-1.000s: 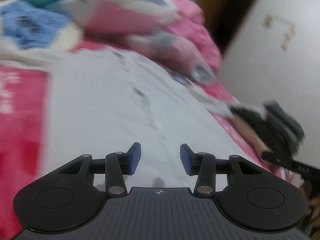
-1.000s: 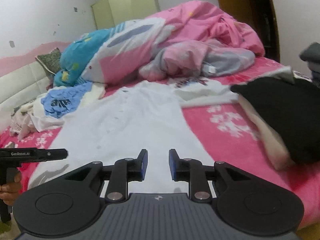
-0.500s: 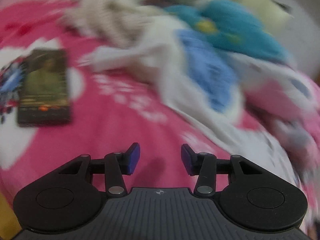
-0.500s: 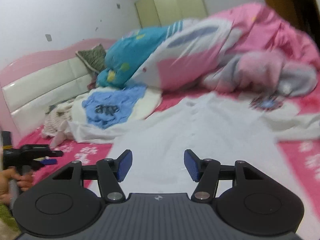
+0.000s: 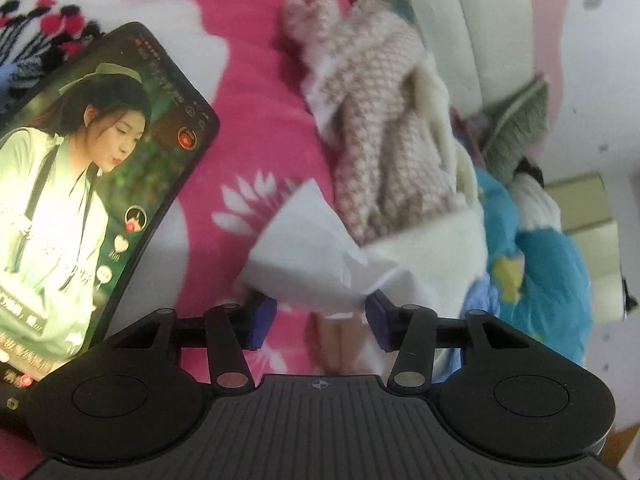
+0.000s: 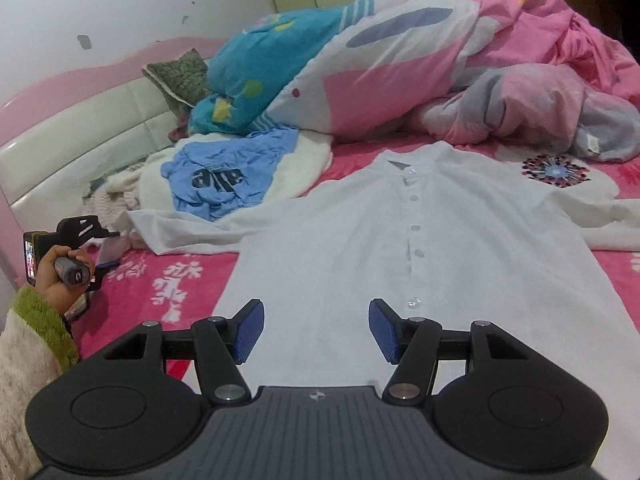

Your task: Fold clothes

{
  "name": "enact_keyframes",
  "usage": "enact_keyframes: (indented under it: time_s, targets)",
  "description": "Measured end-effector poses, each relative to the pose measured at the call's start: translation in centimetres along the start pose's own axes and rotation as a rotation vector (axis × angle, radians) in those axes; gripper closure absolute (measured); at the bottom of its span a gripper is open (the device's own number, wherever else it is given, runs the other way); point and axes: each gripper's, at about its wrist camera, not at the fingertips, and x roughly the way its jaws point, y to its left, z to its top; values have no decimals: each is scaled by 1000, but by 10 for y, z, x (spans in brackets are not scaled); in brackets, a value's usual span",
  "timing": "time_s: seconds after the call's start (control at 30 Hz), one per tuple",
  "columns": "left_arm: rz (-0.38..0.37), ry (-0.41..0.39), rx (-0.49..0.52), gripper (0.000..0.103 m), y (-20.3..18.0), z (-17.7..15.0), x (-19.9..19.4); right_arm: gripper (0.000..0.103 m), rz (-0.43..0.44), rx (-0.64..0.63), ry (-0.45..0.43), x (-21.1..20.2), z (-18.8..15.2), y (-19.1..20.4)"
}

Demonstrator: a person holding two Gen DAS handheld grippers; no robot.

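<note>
- Right wrist view shows the white shirt (image 6: 400,248) laid flat, button placket up, on the pink bedsheet (image 6: 180,280), collar toward the heaped duvet (image 6: 400,52) and one sleeve running out toward the left of the picture.
- That sleeve's cuff (image 5: 308,248) lies right at the fingertips of the left gripper (image 5: 320,316) in the left wrist view; the jaws stand partly apart with the cloth at their mouth, and the pads do not look pressed on it.
- Right gripper (image 6: 316,330) hovers over the shirt's lower hem, its jaws having just been opening, with nothing between them.
- Step in hand, as I judge it: taking hold of the sleeve end to begin folding the sleeve in over the body.
- Next move calls for closing on the cuff alone, not the sheet beneath, then carrying it across toward the placket.
- Just beside the cuff lie a knitted garment (image 5: 372,120) and a lit phone (image 5: 80,208); a blue garment (image 6: 224,176) rests beyond.
</note>
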Motion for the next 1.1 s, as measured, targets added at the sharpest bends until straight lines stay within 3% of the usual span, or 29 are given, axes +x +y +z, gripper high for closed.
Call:
enact_keyframes:
  time_s: [0.27,0.37,0.53,0.63,0.77,0.87,0.93,1.03,1.07,1.1]
  targets:
    - [-147,-67,7,52,2,-1,-29,40,-17,-42,18,3,-6,5]
    - [-144,-43,-19,49,2,4,-27,39,-16,-52,28,6,-9,7]
    - [-62,-12,-62,53,-1,10,-2,39,-3,-51,26,5,-12,10]
    - [-40,-35,-69,66,0,10,-1,38,-9,-50,29,5,-14,11]
    - [-61,-66,35,93,-11,9,-1,38,-20,-38,40,7,-16,9]
    - [-71,-107,124,102,-19,4,-4,38,-22,-22,46,11,-17,7]
    - [-82,-120,153,102,-21,3,-7,38,-23,-17,51,13,-18,7]
    - [-126,-87,117,101,-20,5,-11,38,-30,-20,52,12,-18,11]
    - [-141,-78,111,98,-20,6,-13,38,-32,-22,50,12,-18,12]
    - [-148,-77,119,83,-21,6,-16,38,-34,-23,47,10,-18,14]
